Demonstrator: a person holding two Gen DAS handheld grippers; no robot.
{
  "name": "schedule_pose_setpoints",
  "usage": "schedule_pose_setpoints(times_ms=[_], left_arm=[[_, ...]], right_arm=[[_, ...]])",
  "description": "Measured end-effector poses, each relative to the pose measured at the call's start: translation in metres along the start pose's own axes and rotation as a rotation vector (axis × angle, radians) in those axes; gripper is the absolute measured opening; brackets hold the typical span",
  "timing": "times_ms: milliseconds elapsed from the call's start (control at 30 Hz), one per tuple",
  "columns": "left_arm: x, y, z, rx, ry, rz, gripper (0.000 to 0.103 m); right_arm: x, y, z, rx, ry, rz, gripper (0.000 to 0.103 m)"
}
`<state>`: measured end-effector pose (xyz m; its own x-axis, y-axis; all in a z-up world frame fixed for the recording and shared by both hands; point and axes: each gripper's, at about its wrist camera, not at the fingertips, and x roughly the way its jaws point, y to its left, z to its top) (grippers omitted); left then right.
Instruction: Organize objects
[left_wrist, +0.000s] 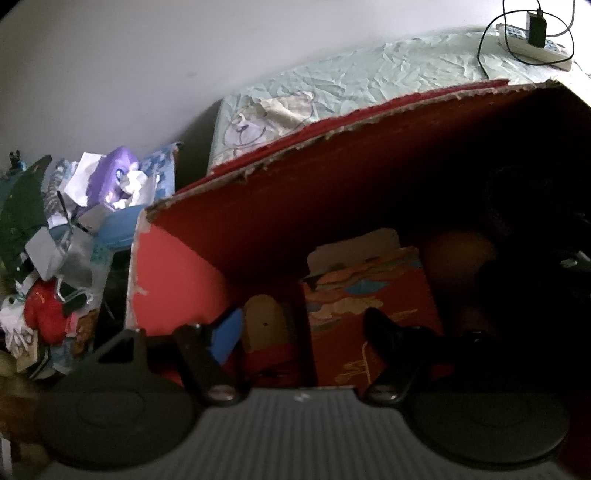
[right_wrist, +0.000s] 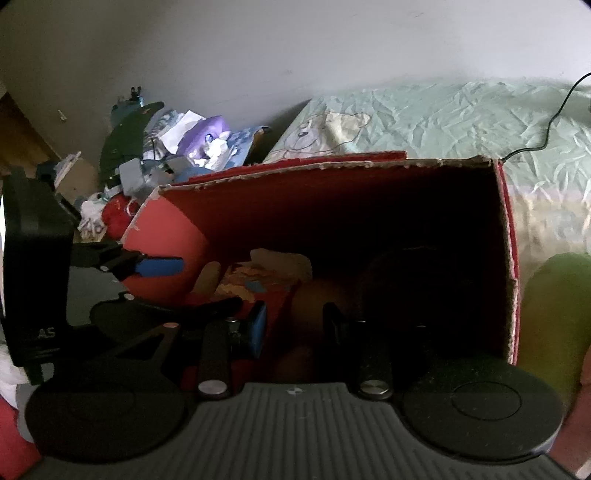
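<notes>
Bedsheet (right_wrist: 443, 122), pale green and crumpled with a bear print, fills the background from twelve to three o'clock in the right wrist view. In front of it stands the red cardboard box (right_wrist: 369, 199), open toward both cameras, its torn rim running from nine to two o'clock. At ten o'clock beyond the box lies a heap of toys and papers (left_wrist: 107, 192). Inside the box, a red printed carton (left_wrist: 365, 306) lies at twelve o'clock from the left gripper (left_wrist: 299, 328), its long axis running away from the camera; beside it, at eleven o'clock, rests a small tan rounded piece (left_wrist: 264, 321), and an orange ball (left_wrist: 461, 254) sits in shadow at one o'clock. The left gripper's jaws stand wide, bracketing the carton and holding nothing. The right gripper (right_wrist: 295, 317) is likewise spread and empty inside the box, further right; the left gripper looks nearer the carton, so it seems better placed.
</notes>
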<state>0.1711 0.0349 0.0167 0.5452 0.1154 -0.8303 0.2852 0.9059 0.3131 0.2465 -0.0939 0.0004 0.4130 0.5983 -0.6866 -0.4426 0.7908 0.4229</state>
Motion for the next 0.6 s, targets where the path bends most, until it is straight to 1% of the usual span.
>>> schedule_pose_setpoints(times_ms=[267, 600], left_arm=[[0.0002, -0.0003, -0.0006, 0.000, 0.001, 0.018, 0.076], [-0.0003, 0.0000, -0.0007, 0.000, -0.002, 0.029, 0.076]], right_arm=[[0.0003, -0.0036, 0.0016, -0.001, 0.002, 0.056, 0.036], [0.0009, -0.0028, 0.0019, -0.003, -0.002, 0.045, 0.035]])
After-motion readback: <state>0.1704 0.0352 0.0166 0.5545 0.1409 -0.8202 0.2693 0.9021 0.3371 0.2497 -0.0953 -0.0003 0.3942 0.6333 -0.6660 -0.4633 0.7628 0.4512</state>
